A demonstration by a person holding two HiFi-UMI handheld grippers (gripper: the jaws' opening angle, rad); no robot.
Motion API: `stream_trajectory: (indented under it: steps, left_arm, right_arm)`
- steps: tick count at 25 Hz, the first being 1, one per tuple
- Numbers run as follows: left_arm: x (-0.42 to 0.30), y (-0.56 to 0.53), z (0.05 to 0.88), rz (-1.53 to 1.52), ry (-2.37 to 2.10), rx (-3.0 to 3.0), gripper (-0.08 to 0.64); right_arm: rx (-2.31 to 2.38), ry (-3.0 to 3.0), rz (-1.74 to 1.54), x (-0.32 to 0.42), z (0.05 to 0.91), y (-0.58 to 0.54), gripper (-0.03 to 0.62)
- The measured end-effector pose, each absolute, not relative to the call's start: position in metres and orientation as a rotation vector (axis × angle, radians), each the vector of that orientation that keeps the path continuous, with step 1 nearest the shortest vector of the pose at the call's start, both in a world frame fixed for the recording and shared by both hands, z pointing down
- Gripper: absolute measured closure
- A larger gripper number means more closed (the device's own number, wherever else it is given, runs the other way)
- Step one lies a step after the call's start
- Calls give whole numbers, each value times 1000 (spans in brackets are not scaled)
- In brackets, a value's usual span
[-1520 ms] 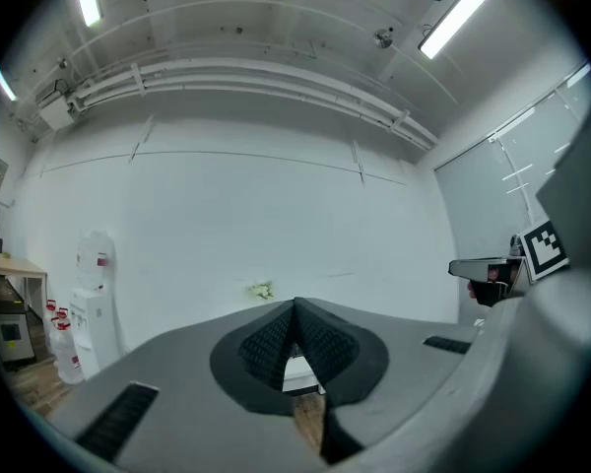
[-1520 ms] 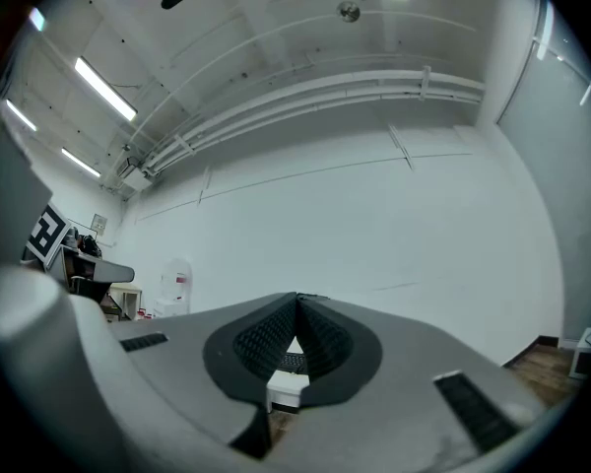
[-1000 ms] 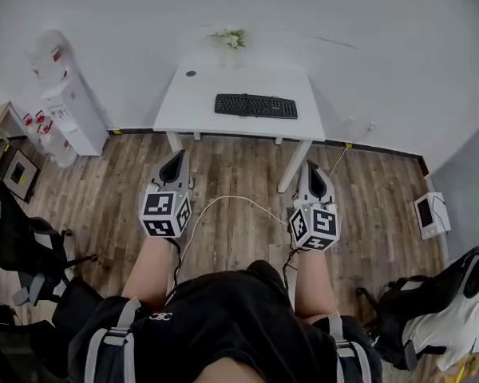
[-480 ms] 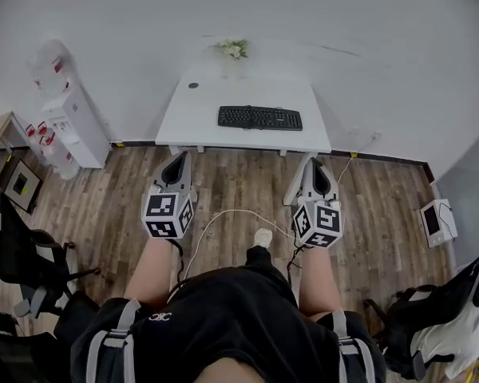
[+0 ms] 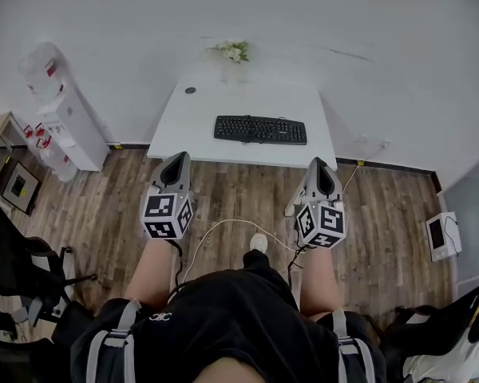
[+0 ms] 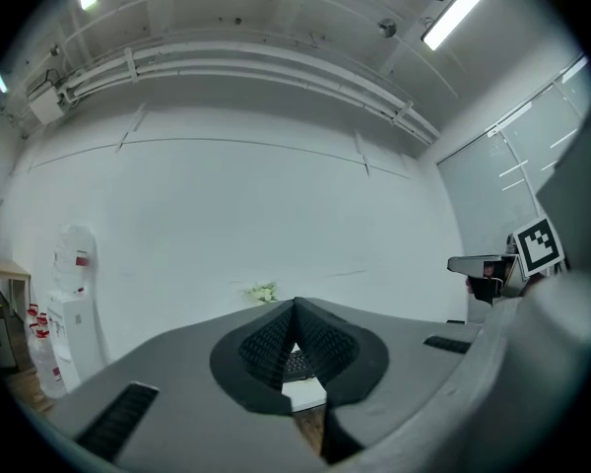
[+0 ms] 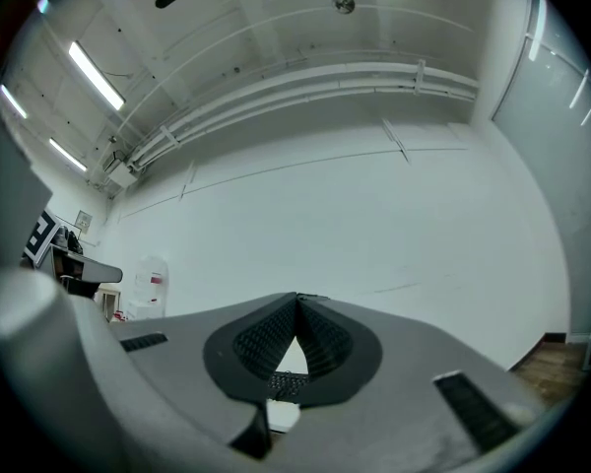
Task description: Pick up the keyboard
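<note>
The person stands on a wood-plank floor facing a white desk that is set against the wall. Both forearms reach forward from the torso, roughly parallel. The left forearm carries the left gripper and the right forearm carries the right gripper.

The two grippers are side by side and well apart from each other. Both point about level at the desk, with their marker cubes toward the person. In the head view their tips sit close to the desk's near edge. Each gripper's jaws are closed tip to tip, with nothing between the pads.

The black keyboard lies flat on the desk, nearer the front edge, with its long side along that edge. It falls between the lines of the two grippers and neither touches it.

A small bunch of flowers stands at the back of the desk by the wall. A white water dispenser stands to the left. A white cable trails across the floor between the arms, and a shoe shows below it.
</note>
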State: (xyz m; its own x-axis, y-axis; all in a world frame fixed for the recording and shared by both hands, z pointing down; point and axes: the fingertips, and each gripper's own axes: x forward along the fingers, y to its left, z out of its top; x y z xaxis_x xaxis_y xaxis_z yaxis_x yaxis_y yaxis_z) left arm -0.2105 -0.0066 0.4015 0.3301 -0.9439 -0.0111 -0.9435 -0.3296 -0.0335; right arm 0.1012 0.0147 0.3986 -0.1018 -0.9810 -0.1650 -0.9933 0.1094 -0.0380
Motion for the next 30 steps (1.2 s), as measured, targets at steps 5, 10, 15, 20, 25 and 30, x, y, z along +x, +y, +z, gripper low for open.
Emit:
stream_trajectory:
  steps: [5, 10, 15, 20, 25, 30]
  left_arm:
    - [-187, -67, 408, -48, 1825, -2526, 549]
    - [-172, -128, 412, -51, 1884, -2540, 549]
    - [-153, -190, 400, -51, 1917, -2483, 549]
    - [-128, -256, 400, -103, 1962, -2470, 549]
    - [-105, -294, 408, -169, 2003, -2476, 549]
    - [-102, -316, 411, -193, 2022, -2465, 549]
  right_arm:
    - [-1986, 2235, 100, 131, 403, -53, 589]
    - [-1974, 2253, 43, 153, 408, -123, 589]
    - [-1950, 2303, 13, 171, 412, -192, 589]
    - [-1899, 2345, -51, 191, 414, -262, 589]
    - [-1835, 2403, -88, 198, 412, -313, 589]
    - [-1815, 2423, -112, 197, 417, -339, 589]
